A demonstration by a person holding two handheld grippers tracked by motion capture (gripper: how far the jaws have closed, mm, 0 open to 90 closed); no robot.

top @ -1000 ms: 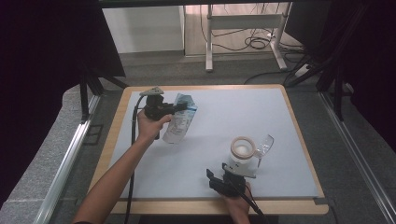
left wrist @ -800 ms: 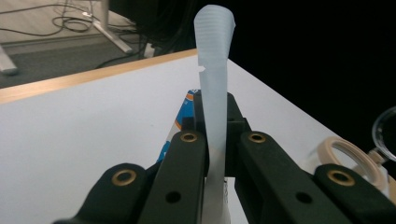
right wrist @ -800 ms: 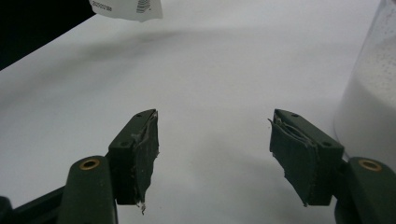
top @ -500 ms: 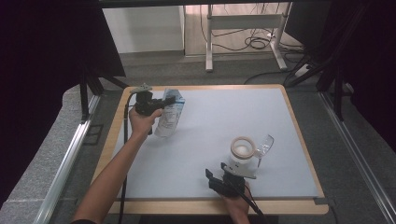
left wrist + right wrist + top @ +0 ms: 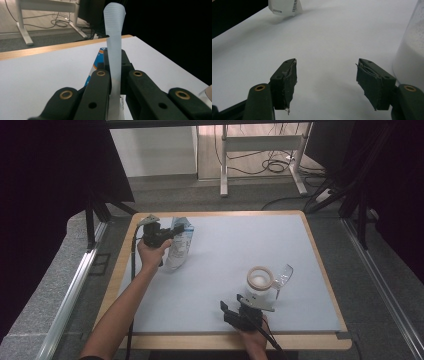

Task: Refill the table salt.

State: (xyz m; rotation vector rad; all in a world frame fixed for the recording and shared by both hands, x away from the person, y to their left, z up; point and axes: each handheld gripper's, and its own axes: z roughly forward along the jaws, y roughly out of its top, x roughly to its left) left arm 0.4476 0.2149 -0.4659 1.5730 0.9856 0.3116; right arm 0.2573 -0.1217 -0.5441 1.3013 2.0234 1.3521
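Left claw point(image 5: 167, 236) clamped on top edge of plastic bag point(image 5: 178, 251), far-left worktop point(image 5: 215, 245). Right claw point(image 5: 325, 82) apart, empty, beside white jar point(image 5: 260, 281).

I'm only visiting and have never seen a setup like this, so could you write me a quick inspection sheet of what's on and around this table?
Surface: pale table top with a wooden rim.
Job's things: a plastic bag with blue print, its top edge pinched; a white jar, open on top, with a clear scoop beside it.
Clutter: nothing seen.
Grippers: left gripper shut on the bag's edge; right gripper open, nothing between its jaws, near the jar.
Cables: one trails from each gripper; more lie on the floor.
Surroundings: dark curtains, a white desk frame behind.
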